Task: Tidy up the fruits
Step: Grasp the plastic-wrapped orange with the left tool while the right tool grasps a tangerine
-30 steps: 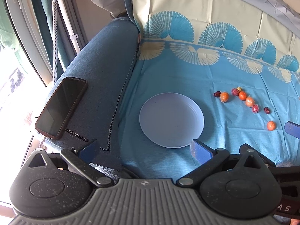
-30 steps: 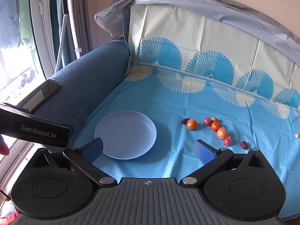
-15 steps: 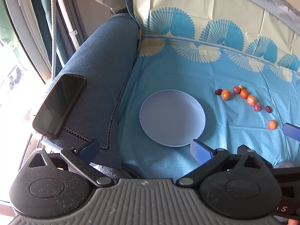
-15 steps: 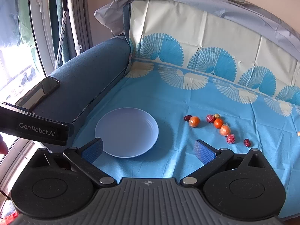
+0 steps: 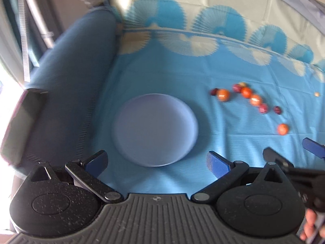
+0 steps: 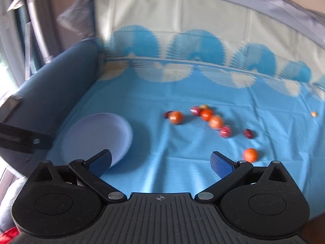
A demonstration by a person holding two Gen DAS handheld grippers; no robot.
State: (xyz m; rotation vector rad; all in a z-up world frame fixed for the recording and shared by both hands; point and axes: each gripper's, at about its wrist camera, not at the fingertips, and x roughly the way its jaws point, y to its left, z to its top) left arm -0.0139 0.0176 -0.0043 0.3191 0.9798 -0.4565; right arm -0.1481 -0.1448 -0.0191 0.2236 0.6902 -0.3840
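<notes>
**Inspector:** Your left gripper (image 5: pixel 156 161) has its jaws spread wide with nothing between them. It hangs over the near rim of the plate (image 5: pixel 154 129), which sits at the centre of the left wrist view and is bare.

**Operator:** And the right one?

**Inspector:** Your right gripper (image 6: pixel 161 162) is likewise spread wide and holds nothing. In its view the plate lies at lower left, partly behind the left fingertip.

**Operator:** Where is the fruit?

**Inspector:** All of it is on the blue cloth (image 6: pixel 182 93), none on the plate. A loose curved row runs across the centre right of the right wrist view, from an orange fruit (image 6: pixel 175 117) with a dark one touching it, through a red one (image 6: pixel 225 131), to a dark one (image 6: pixel 248 133). A lone orange fruit (image 6: pixel 250 155) sits apart from the row, low in the frame, just above your right fingertip (image 6: pixel 221 165). A small pale piece (image 6: pixel 314 113) lies well apart at the right edge. Both views are blurred, so I cannot tell what kinds of fruit they are.

**Operator:** Which step am I on?

**Inspector:** In my judgement, the approach to the first pick; sorting has not begun.

**Operator:** Next move?

**Inspector:** The lone orange fruit is nearest your right gripper. You would need to centre it between the jaws, lower to the cloth and close gently. It is round and may roll.
</notes>
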